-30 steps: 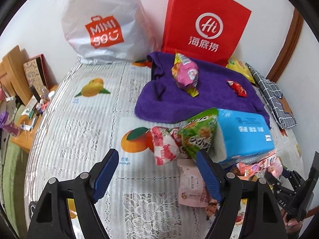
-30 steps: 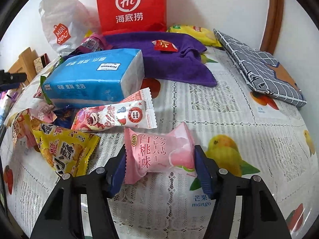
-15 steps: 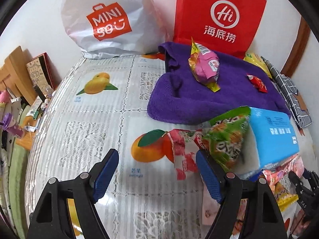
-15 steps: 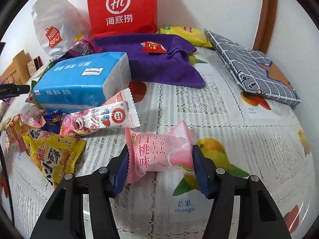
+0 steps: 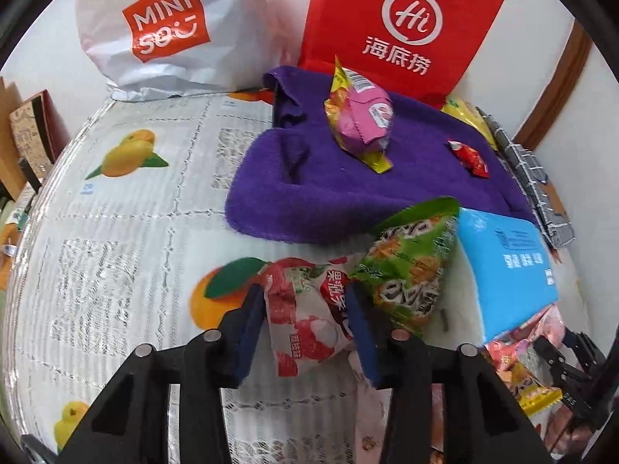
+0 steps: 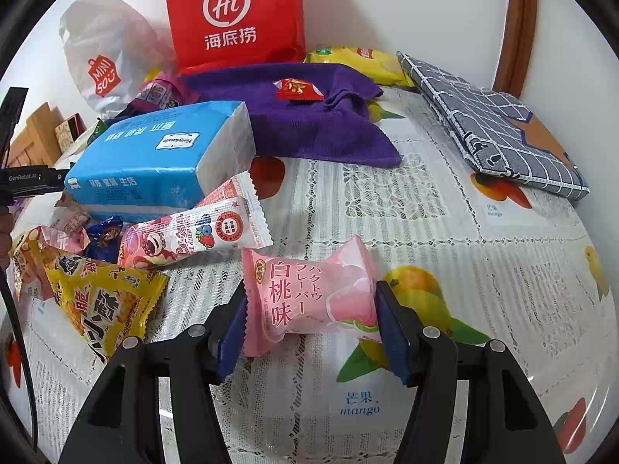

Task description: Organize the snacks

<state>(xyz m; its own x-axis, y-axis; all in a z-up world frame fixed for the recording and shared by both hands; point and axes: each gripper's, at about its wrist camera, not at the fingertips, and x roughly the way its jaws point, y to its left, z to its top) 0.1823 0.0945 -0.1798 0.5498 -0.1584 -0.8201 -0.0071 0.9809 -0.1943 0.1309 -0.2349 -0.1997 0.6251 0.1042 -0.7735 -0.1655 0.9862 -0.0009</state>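
Observation:
A red-and-white lychee snack packet (image 5: 305,321) lies on the fruit-print tablecloth (image 5: 127,232). My left gripper (image 5: 301,297) is closing on it, both blue pads against its sides. A green packet (image 5: 410,266) leans on a blue tissue pack (image 5: 506,266) just right of it. My right gripper (image 6: 311,290) has a pink peach packet (image 6: 309,294) between its pads; the jaws are opening slightly and the pads still touch both ends. A purple towel (image 5: 329,189) farther back carries a pink-and-yellow snack (image 5: 363,120) and a small red candy (image 5: 468,156).
A red bag (image 5: 402,27) and a white shopping bag (image 5: 166,27) stand against the back wall. A strawberry bar (image 6: 193,232) and a yellow packet (image 6: 100,301) lie left of the right gripper. A grey checked pouch (image 6: 491,123) and a yellow chip bag (image 6: 359,60) sit at the back right.
My left gripper has come forward and down over the lychee packet and its jaws have narrowed onto it. The right gripper has stayed on the peach packet.

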